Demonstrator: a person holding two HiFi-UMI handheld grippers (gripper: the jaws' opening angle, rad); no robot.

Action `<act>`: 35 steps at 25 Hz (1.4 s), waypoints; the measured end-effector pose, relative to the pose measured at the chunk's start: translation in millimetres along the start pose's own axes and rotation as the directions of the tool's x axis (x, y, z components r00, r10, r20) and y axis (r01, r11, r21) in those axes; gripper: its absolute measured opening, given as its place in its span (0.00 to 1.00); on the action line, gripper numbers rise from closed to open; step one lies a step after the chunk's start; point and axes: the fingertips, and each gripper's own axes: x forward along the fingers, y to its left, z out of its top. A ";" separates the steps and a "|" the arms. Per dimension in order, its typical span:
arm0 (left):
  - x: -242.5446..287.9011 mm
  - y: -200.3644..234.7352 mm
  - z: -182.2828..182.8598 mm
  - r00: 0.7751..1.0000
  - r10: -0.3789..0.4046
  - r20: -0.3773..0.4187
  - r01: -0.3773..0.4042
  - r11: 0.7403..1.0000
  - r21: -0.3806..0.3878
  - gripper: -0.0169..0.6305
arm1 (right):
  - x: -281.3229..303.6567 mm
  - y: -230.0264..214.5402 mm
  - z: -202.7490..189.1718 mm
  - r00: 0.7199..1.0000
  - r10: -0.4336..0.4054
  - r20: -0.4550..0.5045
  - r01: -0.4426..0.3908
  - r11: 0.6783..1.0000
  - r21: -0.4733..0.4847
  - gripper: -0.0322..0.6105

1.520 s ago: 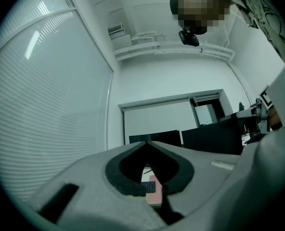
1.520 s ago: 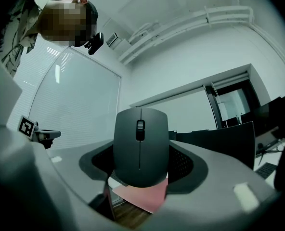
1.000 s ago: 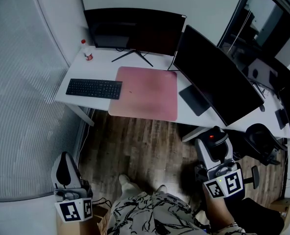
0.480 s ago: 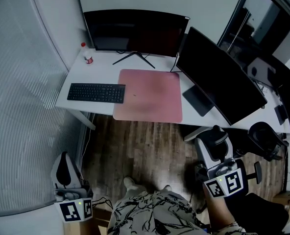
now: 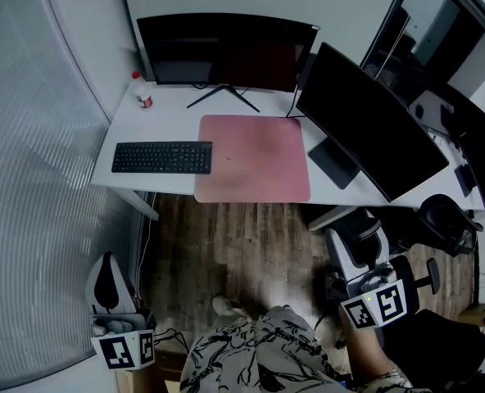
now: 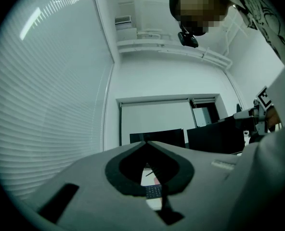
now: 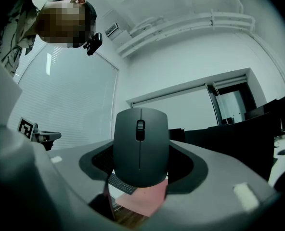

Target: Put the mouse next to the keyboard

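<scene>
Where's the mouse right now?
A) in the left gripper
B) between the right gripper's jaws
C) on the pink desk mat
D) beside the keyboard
B: the mouse stands clamped between the jaws of the right gripper, which is over the floor, short of the desk.

The white desk [image 5: 165,113] carries a black keyboard [image 5: 161,157], a pink mat [image 5: 252,158], a small bottle [image 5: 142,90] and two monitors [image 5: 224,51] [image 5: 369,133].

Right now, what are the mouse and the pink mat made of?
The mouse looks like matte dark grey plastic: smooth shell, dull sheen, centre seam. The pink desk mat may be fabric or rubber: thin, flat, no glare.
</scene>
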 end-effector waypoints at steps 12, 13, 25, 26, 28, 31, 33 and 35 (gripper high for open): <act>18.0 20.4 -16.7 0.999 -0.024 -0.022 0.024 1.000 -0.011 0.02 | 17.0 17.8 -15.3 1.000 -0.006 -0.025 0.006 1.000 0.007 0.52; 20.0 21.5 -18.1 1.000 -0.018 -0.022 0.018 1.000 -0.010 0.02 | 19.5 16.1 -16.6 1.000 -0.004 -0.022 0.004 1.000 0.008 0.52; 75.3 27.6 -6.2 1.000 0.005 0.009 -0.005 1.000 0.018 0.02 | 72.7 -9.2 -9.5 1.000 0.015 0.021 -0.015 1.000 0.006 0.52; 80.4 26.6 -5.9 1.000 0.002 0.010 -0.002 1.000 0.021 0.02 | 76.7 -12.2 -9.7 1.000 0.014 0.021 -0.014 1.000 0.007 0.52; 90.6 25.4 -6.5 1.000 -0.001 0.008 0.001 1.000 0.022 0.02 | 84.9 -17.4 -10.2 1.000 0.014 0.020 -0.015 1.000 0.008 0.52; 103.6 27.3 -6.5 1.000 0.002 0.011 -0.002 1.000 0.022 0.02 | 98.5 -22.2 -10.4 1.000 0.020 0.022 -0.020 1.000 0.006 0.52; 111.9 27.7 -6.7 1.000 0.003 0.014 -0.003 1.000 0.023 0.02 | 106.5 -25.8 -10.3 0.999 0.021 0.024 -0.021 1.000 0.005 0.52; 120.1 27.1 -6.6 1.000 0.003 0.015 -0.003 1.000 0.024 0.02 | 113.8 -30.2 -9.8 0.999 0.023 0.027 -0.023 1.000 0.005 0.52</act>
